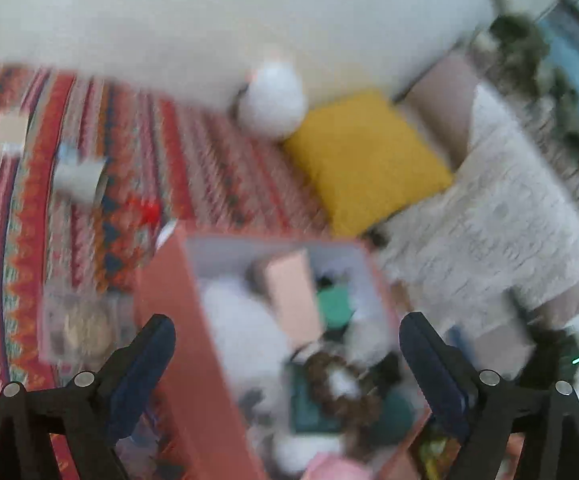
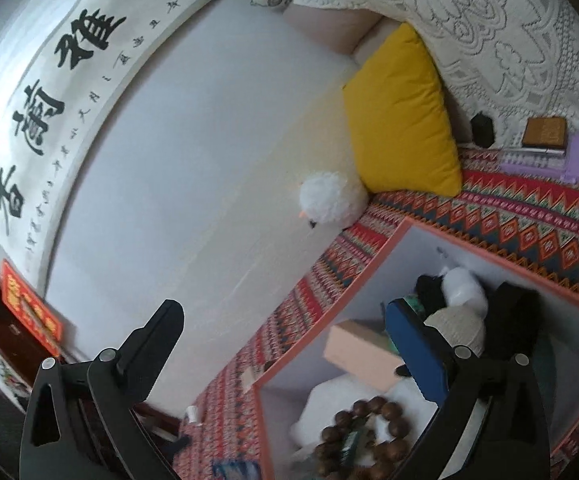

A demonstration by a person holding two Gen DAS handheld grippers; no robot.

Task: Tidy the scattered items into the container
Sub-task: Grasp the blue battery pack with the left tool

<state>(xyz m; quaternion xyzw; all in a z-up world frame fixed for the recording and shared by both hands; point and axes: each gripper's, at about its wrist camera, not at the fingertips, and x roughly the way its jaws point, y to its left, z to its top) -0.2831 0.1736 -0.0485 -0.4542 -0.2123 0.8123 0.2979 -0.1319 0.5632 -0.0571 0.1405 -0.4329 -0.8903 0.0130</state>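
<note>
The salmon-pink storage box sits on the patterned rug, and everything here is best placed against it. Inside it lie a string of brown wooden beads, a pale pink carton, a knitted cream ball, white plush pieces and something green; the left wrist view shows the same heap, badly blurred.

The left gripper hangs over the box with its fingers spread wide and nothing between them. The right gripper is also parted and empty, one finger over the box's near corner, the other out over the rug.

Beyond the box's left wall, still on the rug, are a clear plastic packet, a small red item, a white cup-like object and a pale card. A white plush toy rests against the wall beyond the box, beside a yellow cushion.

My judgement: the box is largely filled and the next fetch is under way. The clear packet just beside the box is the easiest target; come down flat, pinch an edge, and lift clear of the rim before releasing.

A calligraphy scroll on the wall carries large brushed Chinese characters; I cannot read them reliably at this tilt. A red plaque below it has gold lettering, illegible.
</note>
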